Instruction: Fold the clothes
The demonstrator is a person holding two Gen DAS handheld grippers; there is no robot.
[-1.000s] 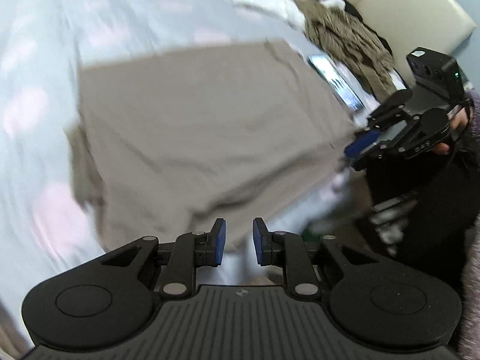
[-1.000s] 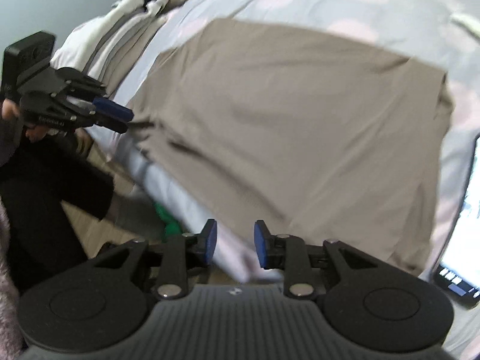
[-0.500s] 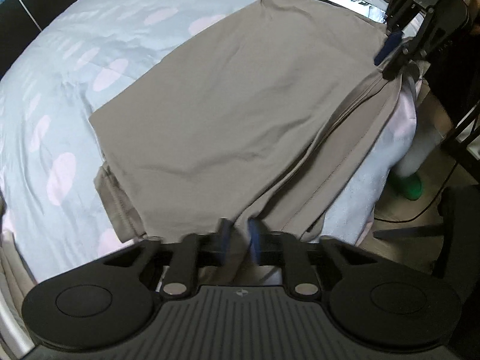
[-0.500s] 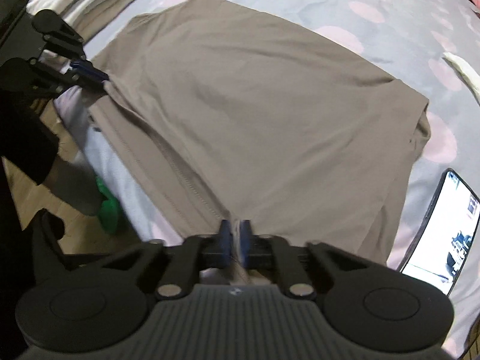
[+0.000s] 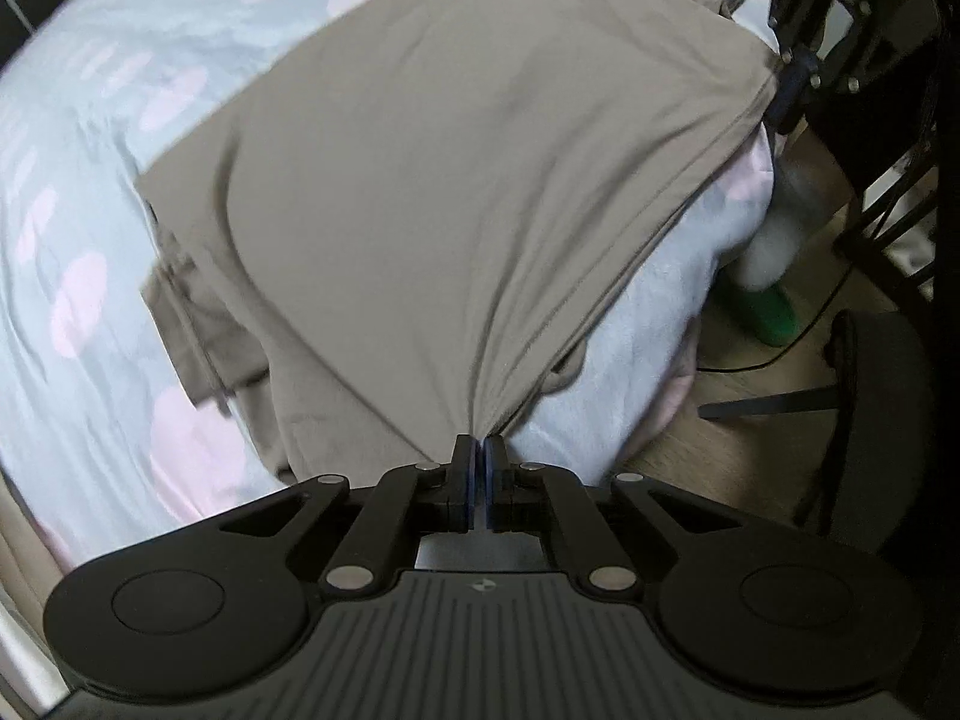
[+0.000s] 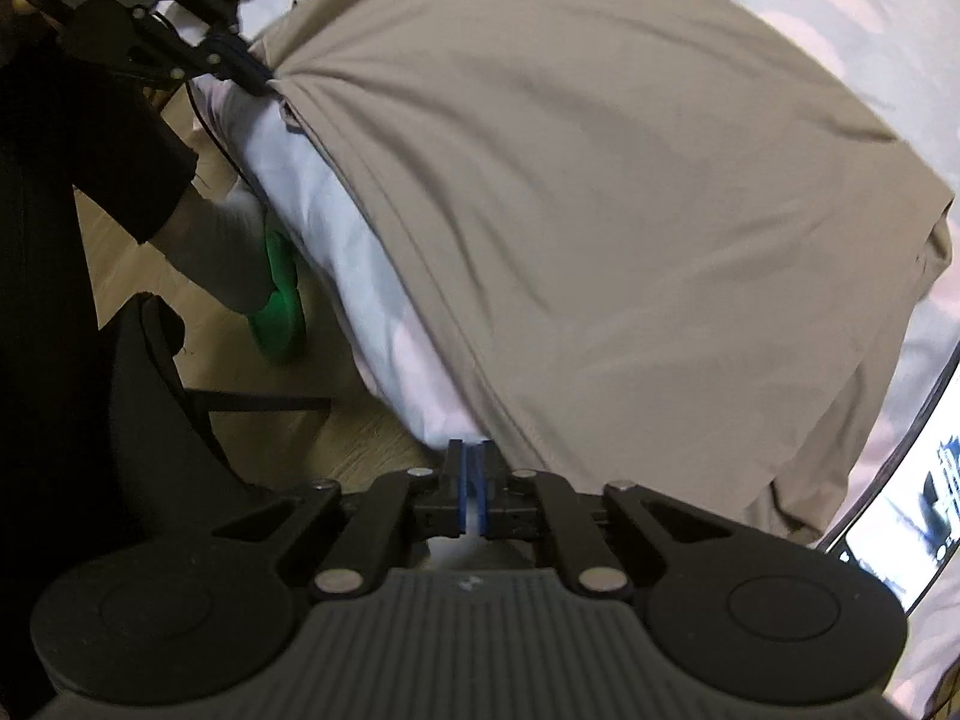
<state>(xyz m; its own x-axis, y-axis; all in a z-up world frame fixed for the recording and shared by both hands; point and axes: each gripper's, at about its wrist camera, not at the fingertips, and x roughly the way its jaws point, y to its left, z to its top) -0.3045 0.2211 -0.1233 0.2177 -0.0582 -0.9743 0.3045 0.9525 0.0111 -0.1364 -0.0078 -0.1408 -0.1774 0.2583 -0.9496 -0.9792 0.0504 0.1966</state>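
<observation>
Left claw [image 5: 479, 450] closed tight, pinching near corner of taupe garment [image 5: 480, 168]; fabric gathered into folds at its tips. Right claw [image 6: 471, 455] likewise pressed closed on garment hem, cloth caught between blue pads. Garment spread over bed [image 5: 90, 192] with grey, pink-spotted cover, near edge drawn taut between both claws, over bed's edge. Phone [image 6: 912, 516] lay on bed just beside garment, right of right claw. Green slipper [image 6: 279, 306] on wooden floor [image 6: 360, 432] beside bed.
</observation>
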